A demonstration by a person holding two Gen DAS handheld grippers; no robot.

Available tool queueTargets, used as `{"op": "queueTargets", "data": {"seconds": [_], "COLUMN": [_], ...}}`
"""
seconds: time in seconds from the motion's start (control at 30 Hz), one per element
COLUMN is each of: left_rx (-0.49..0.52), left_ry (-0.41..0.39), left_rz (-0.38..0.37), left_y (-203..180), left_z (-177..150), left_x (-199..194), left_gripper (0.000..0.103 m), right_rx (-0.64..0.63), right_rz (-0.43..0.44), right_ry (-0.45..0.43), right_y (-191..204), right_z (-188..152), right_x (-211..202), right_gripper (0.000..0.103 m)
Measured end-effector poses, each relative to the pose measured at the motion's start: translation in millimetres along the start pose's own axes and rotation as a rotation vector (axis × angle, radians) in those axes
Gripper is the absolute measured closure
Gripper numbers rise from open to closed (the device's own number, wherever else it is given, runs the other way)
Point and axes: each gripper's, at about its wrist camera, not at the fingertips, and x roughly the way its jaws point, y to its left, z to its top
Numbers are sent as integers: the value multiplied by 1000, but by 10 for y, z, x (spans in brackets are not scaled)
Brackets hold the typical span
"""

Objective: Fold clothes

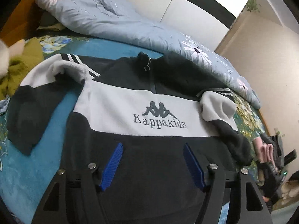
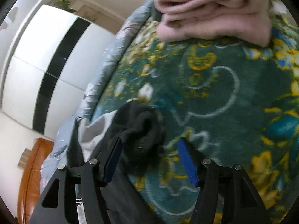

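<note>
Black-and-white fleece pullover (image 1: 134, 110) spread front-up on the bed (image 1: 37, 160), both claws parted and empty.

Left claw (image 1: 153, 163) hovers over the pullover's dark hem, logo panel just ahead of it. Right claw (image 2: 149, 158) frames the black sleeve cuff (image 2: 142, 130) without clamping it; folded pink garment (image 2: 211, 13) lies well ahead.

The right gripper (image 2: 149, 158) hovers with its jaws apart over the dark sleeve cuff (image 2: 142, 130) on the floral bed cover (image 2: 233, 102); folded pink clothes (image 2: 213, 13) lie beyond.
</note>
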Motion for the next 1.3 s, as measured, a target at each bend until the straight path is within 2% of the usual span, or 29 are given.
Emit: {"op": "queueTargets", "data": {"seconds": [0.1,0.2,0.33,0.37,0.4,0.43,0.5,0.6,0.73,0.77,0.87,0.93,1.03,1.1,1.17,1.2,1.23,1.3], "left_rx": [17,20,8,5,2,-1,-7,-19,-29,-30,-32,-36,-49,-54,-55,-63,-77,-108], "left_ry": [-19,-22,-5,0,4,9,18,38,63,72,97,105,107,104,93,85,75,53], "left_rz": [12,16,4,-1,-7,-13,-18,-32,-52,-55,-59,-52,-39,-29,-17,-16,-16,-22], "left_y": [-4,37,85,94,103,114,135,170,195,200,221,250,300,325,346,369,399,470], "left_z": [-22,-33,-19,-17,-20,-22,-24,-30,-31,-31,-33,-35,-28,-20,-6,4,17,44], "left_x": [-26,-15,38,49,53,58,73,109,161,176,234,261,276,279,265,242,204,116], "left_gripper": [32,32,32,32,32,32,32,32,32,32,32,32,32,32,32,32,32,32], "right_rx": [-18,-6,-60,-91,-122,-152,-238,-390,-606,-663,-697,-697,-663,-659,-692,-706,-721,-738], "right_rz": [69,66,65,45,26,12,-22,-65,-181,-218,-318,-393,-430,-429,-427,-422,-412,-361], "right_ry": [69,108,59,50,41,33,0,-91,-333,-367,-342,-283,-204,-179,-168,-167,-167,-150], "right_y": [143,214,378,449,520,589,805,1174,1673,1754,1738,1607,1372,1294,1307,1339,1368,1354], "right_z": [-109,-182,-17,70,152,220,431,830,1378,1514,1743,1773,1669,1577,1497,1468,1430,1256], "right_x": [166,362,455,478,495,489,494,394,126,138,404,664,930,927,812,744,660,455], "right_gripper": [39,39,42,48,70,82,90,93,93,93,93,93,93,91,79,63,56,48]}}
